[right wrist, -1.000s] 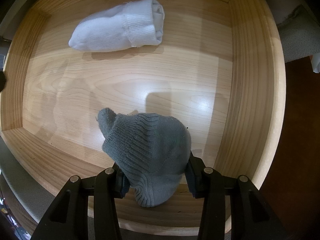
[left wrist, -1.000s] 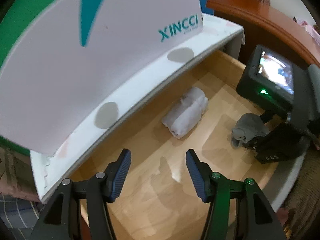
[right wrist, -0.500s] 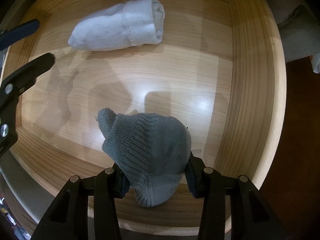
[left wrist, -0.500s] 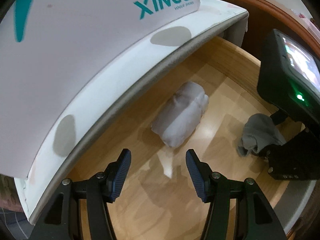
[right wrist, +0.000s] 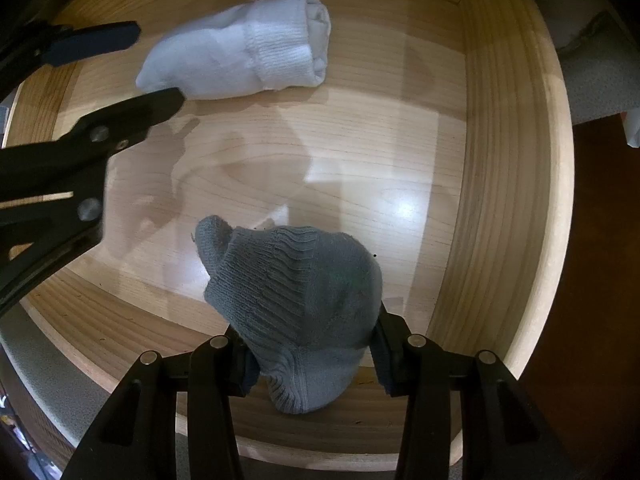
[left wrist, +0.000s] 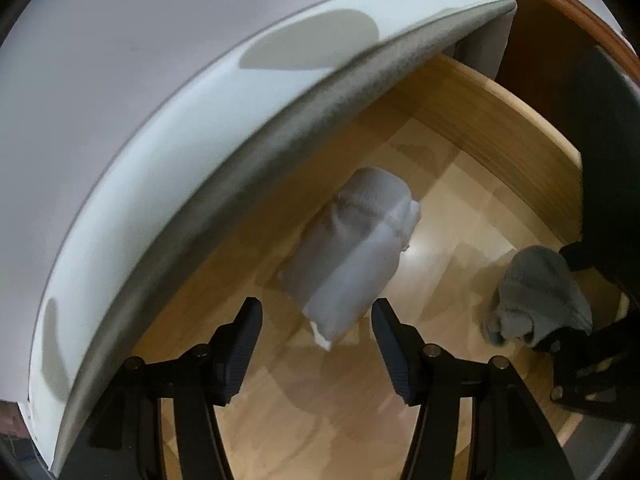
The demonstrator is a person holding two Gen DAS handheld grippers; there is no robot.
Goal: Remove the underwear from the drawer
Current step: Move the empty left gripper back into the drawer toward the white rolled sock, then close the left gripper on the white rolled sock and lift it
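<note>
An open wooden drawer (right wrist: 500,160) holds two rolled garments. The white ribbed bundle (left wrist: 352,264) lies on the drawer floor near the back, and it shows in the right wrist view as the white bundle (right wrist: 240,52). My left gripper (left wrist: 318,344) is open, its two fingertips either side of the bundle's near end without pressing on it. From the right wrist camera the left gripper (right wrist: 158,64) reaches in from the left edge. My right gripper (right wrist: 314,356) points straight down, shut on a grey knitted bundle (right wrist: 300,304) just above the drawer's front edge. The grey bundle (left wrist: 536,304) also shows at the right.
A white cabinet top (left wrist: 160,80) with a teal-lettered white box on it overhangs the drawer's back, close above the white bundle. The drawer walls (left wrist: 500,128) close in the sides. Dark red-brown wood (right wrist: 600,280) lies beyond the drawer's right side.
My left gripper has come down and forward into the drawer, up to the white bundle, and has entered the right wrist view. The right gripper and grey bundle have not moved.
</note>
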